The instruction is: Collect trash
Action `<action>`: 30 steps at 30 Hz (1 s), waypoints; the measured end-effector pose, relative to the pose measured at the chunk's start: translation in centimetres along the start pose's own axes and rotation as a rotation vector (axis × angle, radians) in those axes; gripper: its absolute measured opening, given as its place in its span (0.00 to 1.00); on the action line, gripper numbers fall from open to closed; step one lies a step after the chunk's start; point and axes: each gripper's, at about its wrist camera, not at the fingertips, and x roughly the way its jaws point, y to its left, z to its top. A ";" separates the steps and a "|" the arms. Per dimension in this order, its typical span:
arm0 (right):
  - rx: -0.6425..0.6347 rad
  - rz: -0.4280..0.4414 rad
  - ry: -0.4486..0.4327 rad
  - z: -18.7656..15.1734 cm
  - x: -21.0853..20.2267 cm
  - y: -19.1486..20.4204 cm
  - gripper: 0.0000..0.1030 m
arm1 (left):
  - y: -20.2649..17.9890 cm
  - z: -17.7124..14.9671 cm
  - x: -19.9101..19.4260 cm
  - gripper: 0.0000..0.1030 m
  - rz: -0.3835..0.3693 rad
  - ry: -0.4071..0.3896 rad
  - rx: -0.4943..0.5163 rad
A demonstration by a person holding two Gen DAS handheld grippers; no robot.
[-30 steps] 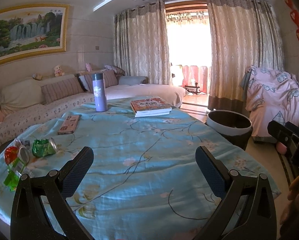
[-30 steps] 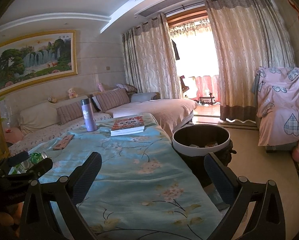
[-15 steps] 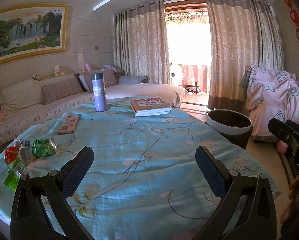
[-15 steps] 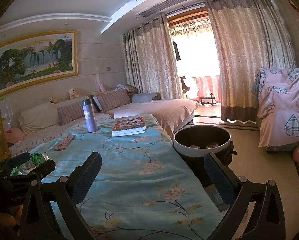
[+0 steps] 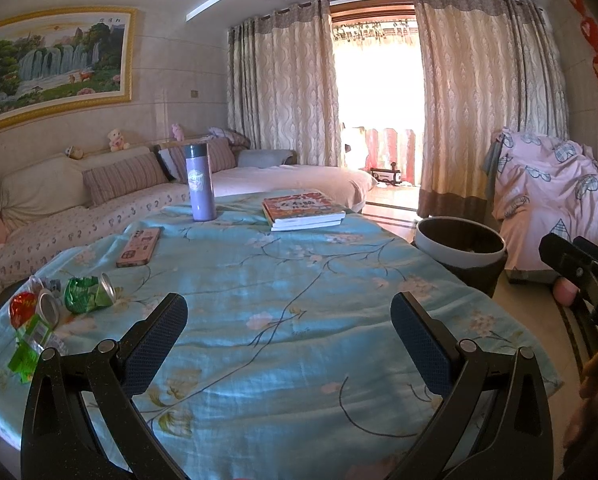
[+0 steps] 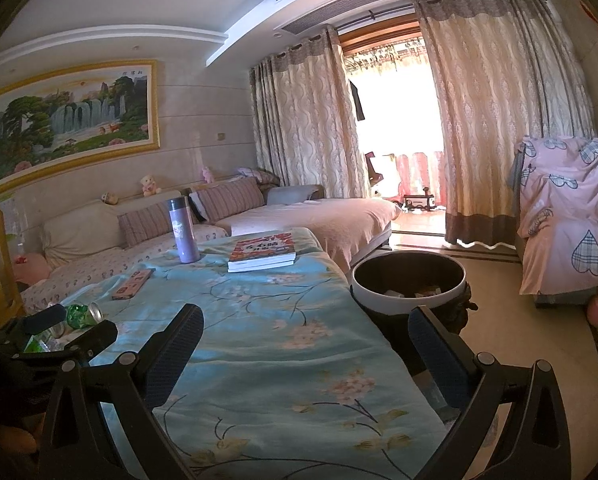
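Note:
A crushed green can [image 5: 89, 289] lies at the table's left edge, beside a red can [image 5: 29, 306] and green wrappers [image 5: 27, 350]. The green can [image 6: 82, 314] also shows in the right wrist view, behind the left gripper. A round bin [image 6: 409, 282] with a white rim stands on the floor right of the table, some trash inside; its rim [image 5: 459, 240] shows in the left wrist view. My left gripper [image 5: 289, 336] hovers open over the cloth, right of the cans. Nothing sits between the fingers of my open right gripper [image 6: 307, 348], near the table's right edge.
On the blue flowered tablecloth [image 5: 283, 280] stand a purple flask [image 5: 200, 184], stacked books [image 5: 302, 211] and a flat pink box [image 5: 139, 246]. A sofa [image 5: 99, 200] runs behind the table. A covered chair [image 6: 567, 216] stands at right.

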 end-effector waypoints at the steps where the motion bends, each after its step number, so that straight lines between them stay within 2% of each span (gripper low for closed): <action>1: 0.000 0.001 -0.001 0.0 0.0 0.0 1.00 | 0.0 0.0 0.0 1.00 0.000 0.001 0.001; 30: 0.017 0.016 0.023 0.0 0.5 -0.2 1.00 | -0.4 0.1 1.2 1.00 -0.004 0.037 0.013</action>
